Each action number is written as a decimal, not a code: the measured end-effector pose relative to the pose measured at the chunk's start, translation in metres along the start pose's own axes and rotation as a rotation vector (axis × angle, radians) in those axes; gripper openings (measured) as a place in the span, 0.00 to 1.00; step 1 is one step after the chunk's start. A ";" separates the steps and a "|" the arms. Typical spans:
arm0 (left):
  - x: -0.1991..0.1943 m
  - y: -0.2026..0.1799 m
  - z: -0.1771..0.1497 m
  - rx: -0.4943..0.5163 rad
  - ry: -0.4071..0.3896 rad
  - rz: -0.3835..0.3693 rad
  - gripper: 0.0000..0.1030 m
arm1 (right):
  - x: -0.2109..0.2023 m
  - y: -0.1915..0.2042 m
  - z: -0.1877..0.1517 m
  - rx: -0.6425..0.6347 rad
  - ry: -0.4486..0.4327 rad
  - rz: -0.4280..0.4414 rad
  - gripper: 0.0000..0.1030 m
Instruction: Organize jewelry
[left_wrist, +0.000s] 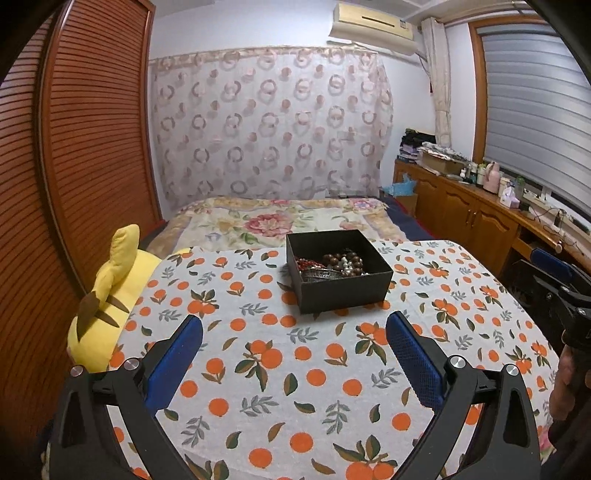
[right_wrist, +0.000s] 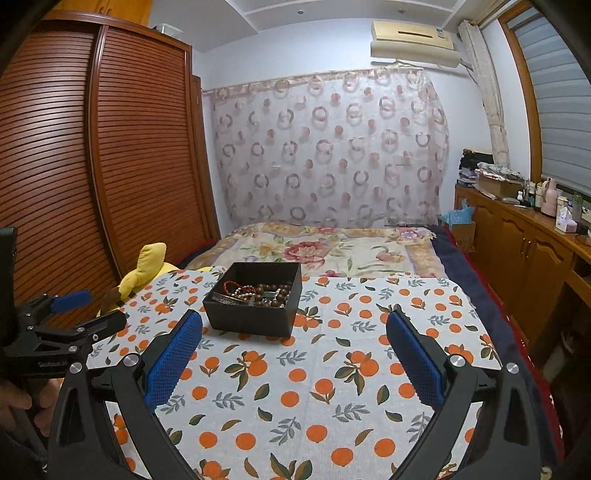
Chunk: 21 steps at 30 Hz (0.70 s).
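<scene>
Both the left gripper and right gripper hover with fingers spread, empty. The black box of tangled bead bracelets sits far-centre on the orange-print bench; approach from above, pinching one strand.

box on the table, toward the far edge, midline in the left wrist view and left of centre in the right wrist view. bracelets inside the box, heaped together. plush toy at the table's left edge, partly under the cloth. bed behind the table; curtain behind the bed. wardrobe at left, cabinet along the right wall. left gripper and right gripper before the box, fingers apart, side by side.
</scene>
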<state>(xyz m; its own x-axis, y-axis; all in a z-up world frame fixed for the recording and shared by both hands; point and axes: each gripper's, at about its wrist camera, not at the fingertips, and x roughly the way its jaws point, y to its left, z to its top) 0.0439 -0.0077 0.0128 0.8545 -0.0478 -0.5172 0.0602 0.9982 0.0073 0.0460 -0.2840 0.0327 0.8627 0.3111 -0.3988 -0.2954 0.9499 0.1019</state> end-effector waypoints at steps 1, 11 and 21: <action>0.000 0.000 0.000 0.001 -0.002 0.000 0.93 | 0.000 0.000 0.000 -0.001 -0.002 -0.001 0.98; -0.001 0.000 -0.001 -0.002 -0.003 0.009 0.93 | -0.001 -0.003 -0.003 0.003 0.003 -0.018 0.98; -0.001 0.000 -0.001 -0.004 -0.006 0.009 0.93 | 0.003 -0.003 -0.004 0.005 0.004 -0.021 0.98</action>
<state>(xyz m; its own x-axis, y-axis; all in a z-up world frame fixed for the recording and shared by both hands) 0.0423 -0.0076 0.0121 0.8581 -0.0390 -0.5121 0.0504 0.9987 0.0083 0.0479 -0.2862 0.0280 0.8670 0.2906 -0.4049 -0.2749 0.9565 0.0978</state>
